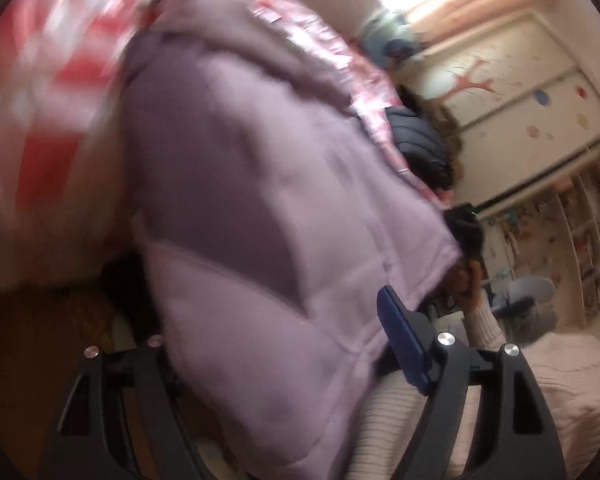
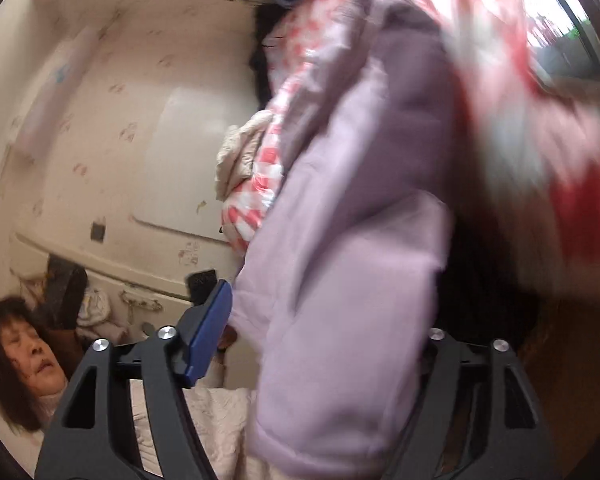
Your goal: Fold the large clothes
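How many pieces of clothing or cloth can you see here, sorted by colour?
Lilac: 1, the padded jacket
Red-and-white check: 1, the sheet
Dark navy: 1, a puffer
Beige: 1, a bundle
Total: 4
Blur may hide more.

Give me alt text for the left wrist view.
A puffy lilac jacket hangs between the left gripper fingers, filling the blurred frame. Behind it lies red-and-white checked fabric; a cream wardrobe stands at right.
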A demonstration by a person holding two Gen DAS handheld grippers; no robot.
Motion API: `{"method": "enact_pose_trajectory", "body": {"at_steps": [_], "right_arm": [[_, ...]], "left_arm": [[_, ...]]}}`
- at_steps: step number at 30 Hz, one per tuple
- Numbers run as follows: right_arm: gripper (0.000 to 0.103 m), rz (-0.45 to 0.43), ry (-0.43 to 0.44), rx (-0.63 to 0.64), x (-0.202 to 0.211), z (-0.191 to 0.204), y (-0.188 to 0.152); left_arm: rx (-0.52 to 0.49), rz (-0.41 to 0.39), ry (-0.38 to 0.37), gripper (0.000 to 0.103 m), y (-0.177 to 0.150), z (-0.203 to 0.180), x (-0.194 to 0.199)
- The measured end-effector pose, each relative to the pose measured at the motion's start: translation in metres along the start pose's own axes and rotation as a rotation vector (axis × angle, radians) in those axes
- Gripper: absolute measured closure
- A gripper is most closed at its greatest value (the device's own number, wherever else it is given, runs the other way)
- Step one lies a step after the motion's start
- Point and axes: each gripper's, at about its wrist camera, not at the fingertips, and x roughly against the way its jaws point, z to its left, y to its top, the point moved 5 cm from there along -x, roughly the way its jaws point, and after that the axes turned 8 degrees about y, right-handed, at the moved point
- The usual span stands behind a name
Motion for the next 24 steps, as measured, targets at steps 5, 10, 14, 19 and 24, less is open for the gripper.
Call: {"method": "enact_pose_trajectory", "body": {"at_steps": [5,10,14,19,24], "right_arm": [[0.028,-0.044,0.063,0.009,0.001,-0.003,-0.015],[0.067,-0.097,0.05,0.065,-0.005,0.005,-0.007],[0.068,-0.119,0.142,0.14,-0.003,0.034,-0.01],[0.059,-0.023,0.07,0.096,-0.006,0.017,-0.017],[0.059,-0.03,0.165,0.05,-0.002,-0.003,-0.03]], "left_arm": [[0.098,-0.069,-0.131,0.021,-0.002,0.012,-0.005],[0.046,-0.112,-0.04,0.079,0.005,-0.007,-0.003],[-0.087,-0.193,-0.052,0.085,0.006,-0.041,0.025],[-0.086,-0.038,-0.046,0.05,-0.007,-0.019,0.013],[0.021,-0.058,-0.1,0.074,-0.013,0.008,0.004]]}}
